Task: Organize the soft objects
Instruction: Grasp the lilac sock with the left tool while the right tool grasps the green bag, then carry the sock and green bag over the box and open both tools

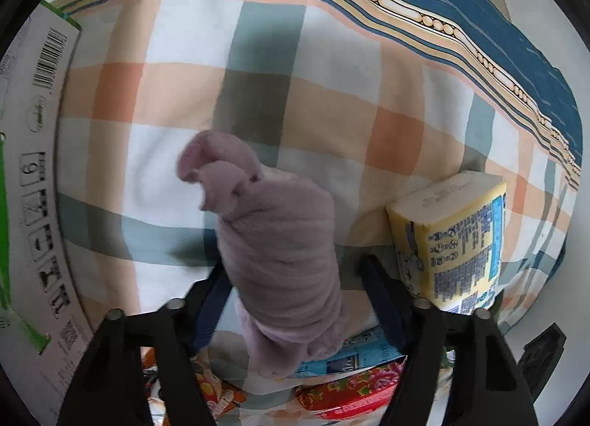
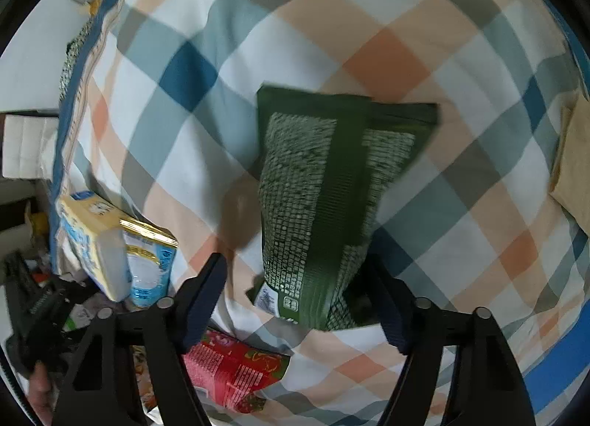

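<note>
In the left wrist view, my left gripper (image 1: 295, 271) has its jaws spread wide around a rolled lilac sock bundle (image 1: 273, 241) that stands up between the fingers above the plaid bedsheet (image 1: 332, 94); only the left finger seems to touch it. In the right wrist view, my right gripper (image 2: 298, 278) has its jaws wide apart with a dark green printed packet (image 2: 324, 197) between them, resting against the right finger over the plaid sheet (image 2: 442, 57). I cannot tell whether either thing is gripped or just resting.
A yellow and blue tissue pack (image 1: 450, 238) stands right of the sock and also shows in the right wrist view (image 2: 121, 245). A red floral pack (image 1: 350, 389) lies below, also seen by the right wrist (image 2: 236, 370). A white and green box (image 1: 33, 168) borders the left. A beige cushion (image 2: 571, 160) lies at right.
</note>
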Demonstrator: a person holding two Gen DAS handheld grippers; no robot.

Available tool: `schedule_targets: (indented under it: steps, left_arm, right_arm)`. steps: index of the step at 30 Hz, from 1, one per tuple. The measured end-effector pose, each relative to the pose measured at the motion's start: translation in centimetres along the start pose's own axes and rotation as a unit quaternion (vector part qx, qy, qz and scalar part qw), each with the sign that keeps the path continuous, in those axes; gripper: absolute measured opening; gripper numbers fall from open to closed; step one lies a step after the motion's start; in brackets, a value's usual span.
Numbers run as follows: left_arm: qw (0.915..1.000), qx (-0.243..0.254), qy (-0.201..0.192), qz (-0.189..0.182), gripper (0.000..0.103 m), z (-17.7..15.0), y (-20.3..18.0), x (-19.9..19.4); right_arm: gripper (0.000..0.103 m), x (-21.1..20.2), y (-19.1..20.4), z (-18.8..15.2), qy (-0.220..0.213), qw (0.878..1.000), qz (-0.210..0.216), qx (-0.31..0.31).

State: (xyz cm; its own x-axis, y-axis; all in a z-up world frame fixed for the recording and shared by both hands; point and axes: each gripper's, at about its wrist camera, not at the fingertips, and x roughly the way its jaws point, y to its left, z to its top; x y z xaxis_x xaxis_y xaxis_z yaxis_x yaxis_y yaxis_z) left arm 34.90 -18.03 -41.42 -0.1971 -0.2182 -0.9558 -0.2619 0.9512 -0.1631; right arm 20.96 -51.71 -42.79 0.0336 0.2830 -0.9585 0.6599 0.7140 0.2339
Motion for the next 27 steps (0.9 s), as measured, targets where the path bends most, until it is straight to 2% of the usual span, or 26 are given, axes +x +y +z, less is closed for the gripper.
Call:
schedule_targets:
  steps: [3,4,6,9,10,13,17,22,27]
  left_arm:
    - [0.9997,0.002,-0.01,0.02,0.037,-0.5,-0.2,-0.4]
    - [0.9996,0.004,-0.013,0.024,0.033,-0.7,-0.3,-0.5]
    - [0.9996,0.005,-0.017,0.021,0.03,-1.3,-0.5,-0.6]
    - [0.9995,0.007,-0.022,0.021,0.029,-2.2,-1.1,-0.8]
    - [0.9994,0.009,-0.025,0.021,0.028,-2.4,-0.8,-1.0]
    - [0.9988,0.019,-0.039,0.024,0.028,-3.7,-1.0,-2.4]
    - [0.9979,0.03,-0.056,0.008,0.028,-6.1,-1.3,-4.6]
    - [0.9941,0.052,-0.093,-0.021,0.028,-10.8,-1.3,-8.4]
    - [0.9885,0.066,-0.128,-0.045,0.028,-14.3,1.0,-13.0]
  right_arm:
    - [0.063,0.1,1.0,0.0,0.002,1.0,-0.024,-0.013]
    - [0.059,0.2,1.3,0.1,0.002,0.999,-0.037,-0.02]
    - [0.056,0.1,1.9,0.3,0.002,0.998,-0.049,-0.028]
    - [0.05,-0.1,2.5,0.2,0.002,0.998,-0.053,-0.032]
    - [0.039,-0.2,2.7,0.2,0.0,0.998,-0.055,-0.034]
    - [0.038,-0.8,3.2,-0.6,-0.001,0.998,-0.053,-0.043]
    - [0.038,-2.3,3.6,-1.6,-0.012,0.996,-0.058,-0.061]
    - [0.038,-4.9,4.7,-2.4,-0.022,0.996,-0.029,-0.079]
    - [0.038,-7.4,7.8,-6.3,-0.037,0.99,0.0,-0.139]
